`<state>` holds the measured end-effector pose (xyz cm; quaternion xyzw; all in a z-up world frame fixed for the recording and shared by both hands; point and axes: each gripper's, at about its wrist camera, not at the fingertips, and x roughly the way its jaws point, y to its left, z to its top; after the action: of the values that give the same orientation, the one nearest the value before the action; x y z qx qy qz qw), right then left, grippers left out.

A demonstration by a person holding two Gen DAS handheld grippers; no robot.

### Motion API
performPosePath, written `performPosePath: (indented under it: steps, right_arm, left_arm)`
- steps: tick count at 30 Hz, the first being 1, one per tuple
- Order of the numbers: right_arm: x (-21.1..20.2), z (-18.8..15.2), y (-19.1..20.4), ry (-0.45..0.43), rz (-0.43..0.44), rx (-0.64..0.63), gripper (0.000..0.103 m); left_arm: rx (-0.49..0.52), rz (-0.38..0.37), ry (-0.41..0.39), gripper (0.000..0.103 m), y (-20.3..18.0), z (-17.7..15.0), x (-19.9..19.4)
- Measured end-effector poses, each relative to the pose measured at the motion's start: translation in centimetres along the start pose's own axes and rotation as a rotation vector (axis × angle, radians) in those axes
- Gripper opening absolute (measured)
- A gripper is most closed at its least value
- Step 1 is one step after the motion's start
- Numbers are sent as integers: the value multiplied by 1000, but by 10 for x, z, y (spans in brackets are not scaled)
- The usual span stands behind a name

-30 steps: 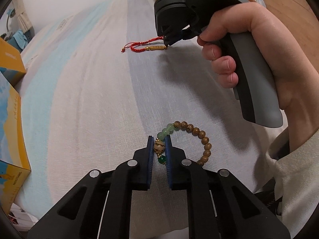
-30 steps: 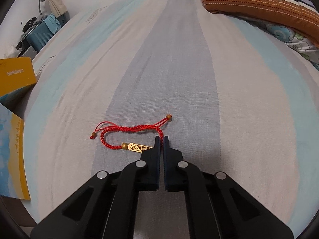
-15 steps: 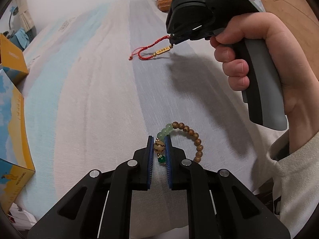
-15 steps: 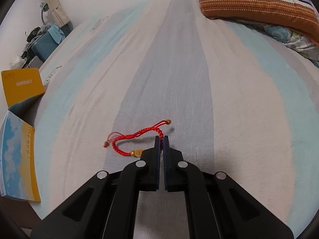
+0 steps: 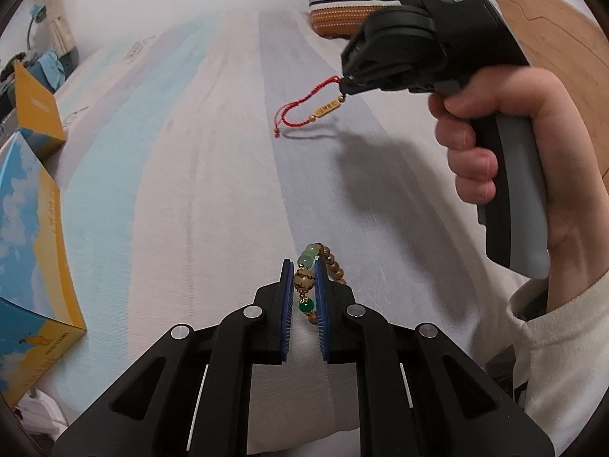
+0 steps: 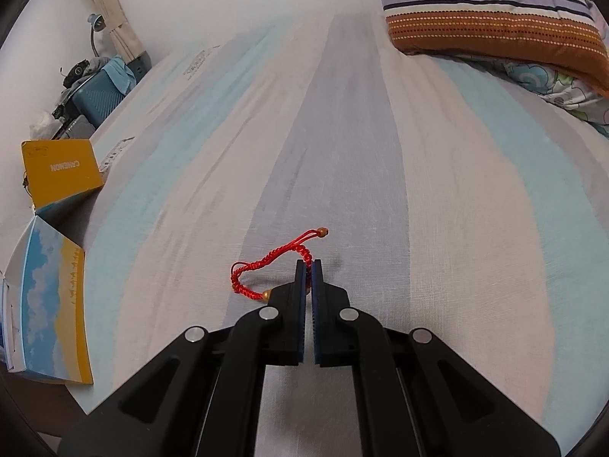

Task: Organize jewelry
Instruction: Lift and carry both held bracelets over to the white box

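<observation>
Both tools tilt downward, left (image 5: 303, 280) clamping beaded bracelet (image 5: 327, 262), right (image 6: 308, 280) red cord bracelet (image 6: 266, 266).

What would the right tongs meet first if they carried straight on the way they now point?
Probably the striped bedsheet: the right tongs, shut on the red cord bracelet, point down at bare fabric. Nothing else seems to lie ahead, though depth is unclear.

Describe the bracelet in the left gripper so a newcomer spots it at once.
Over the striped bedsheet, look at the near, bottom-centre pair of black fingers: the left gripper, shut on the beaded bracelet. It is a ring of brown wooden beads with pale green ones, a large cream bead and a dark green bead, unlike the red cord bracelet hanging from the right gripper.
</observation>
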<state>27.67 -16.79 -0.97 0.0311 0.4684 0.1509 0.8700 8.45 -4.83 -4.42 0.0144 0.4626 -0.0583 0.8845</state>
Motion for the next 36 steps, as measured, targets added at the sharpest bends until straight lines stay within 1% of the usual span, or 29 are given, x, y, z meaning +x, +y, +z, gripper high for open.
performPosePath:
  steps: [6,17,28,36]
  right_arm:
    - [-5,-3,-2,5,-6,20,2]
    - [-37,-6,24,-22,-26,1,2]
    - [-86,-8,69,-66,-48,-38,2]
    - [-114,-12,110,-91,-57,-84,2]
  left_arm:
    - [-17,9,-6,10,4,8,-11]
    - [-48,57,-38,10,26,34,-44]
    - [-90,121,-57,11,59,46,-72]
    - [-133,175,-88,11,93,53,-107]
